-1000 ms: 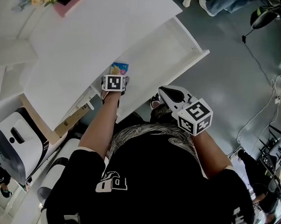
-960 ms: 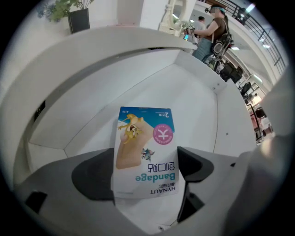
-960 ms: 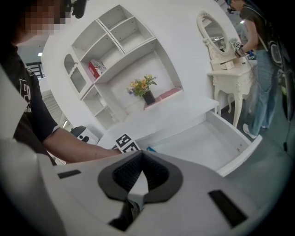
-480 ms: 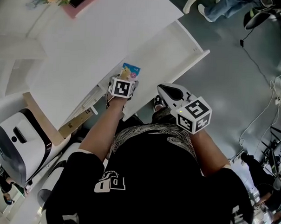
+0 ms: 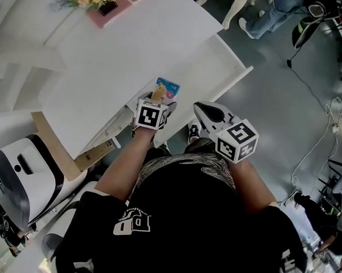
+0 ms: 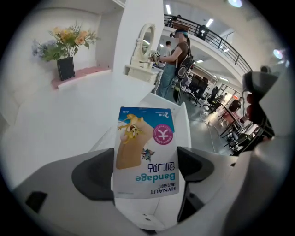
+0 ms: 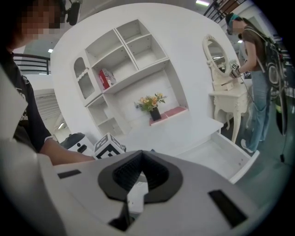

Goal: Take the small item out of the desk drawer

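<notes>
**Already lifted clear of the drawer**

Pinches the lower end of a small flat bandage packet, glossy, blue and white with a cartoon print, between the two pads of the left tool. Holds it upright in the air, above the line where the white table meets the open white drawer, touching neither as far as can be judged. Looks very light, thin and bendy, with a slick face: apt to flop or slide out under a loose pinch. Best gripped flat across one end, well in from the edge, never by a corner. Takes a firm squeeze without harm, probably. Carries the right tool pressed together on nothing, just beside the left one.
</notes>
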`<state>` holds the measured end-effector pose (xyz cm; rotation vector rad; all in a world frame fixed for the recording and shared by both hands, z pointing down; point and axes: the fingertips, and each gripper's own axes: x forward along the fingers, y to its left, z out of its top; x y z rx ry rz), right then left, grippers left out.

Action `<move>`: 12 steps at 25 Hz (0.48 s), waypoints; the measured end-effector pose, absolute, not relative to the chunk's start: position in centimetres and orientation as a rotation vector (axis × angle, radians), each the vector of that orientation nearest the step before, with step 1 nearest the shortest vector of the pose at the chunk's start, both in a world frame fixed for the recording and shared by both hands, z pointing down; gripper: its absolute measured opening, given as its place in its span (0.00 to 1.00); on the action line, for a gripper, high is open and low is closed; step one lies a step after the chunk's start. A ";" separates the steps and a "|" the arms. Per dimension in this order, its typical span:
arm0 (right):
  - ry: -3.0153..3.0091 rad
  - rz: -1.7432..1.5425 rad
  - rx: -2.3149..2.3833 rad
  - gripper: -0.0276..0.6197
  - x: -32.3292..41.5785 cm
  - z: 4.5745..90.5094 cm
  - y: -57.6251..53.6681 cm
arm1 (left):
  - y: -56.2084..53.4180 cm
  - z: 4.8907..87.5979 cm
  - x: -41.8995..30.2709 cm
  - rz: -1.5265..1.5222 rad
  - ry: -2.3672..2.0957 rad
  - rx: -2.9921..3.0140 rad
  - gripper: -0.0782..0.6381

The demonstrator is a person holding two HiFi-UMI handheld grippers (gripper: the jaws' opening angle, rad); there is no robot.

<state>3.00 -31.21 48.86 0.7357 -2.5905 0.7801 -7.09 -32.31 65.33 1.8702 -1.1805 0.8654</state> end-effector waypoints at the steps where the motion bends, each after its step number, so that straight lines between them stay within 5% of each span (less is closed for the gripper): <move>1: -2.597 0.770 0.739 0.06 2.8 48.5 -31.0 | -32.3 64.5 -7.1 0.837 -1.181 1.885 0.70; 12: -2.738 0.651 0.738 0.06 0.5 42.3 -29.8 | -31.6 55.7 -8.7 0.529 -1.170 2.032 0.70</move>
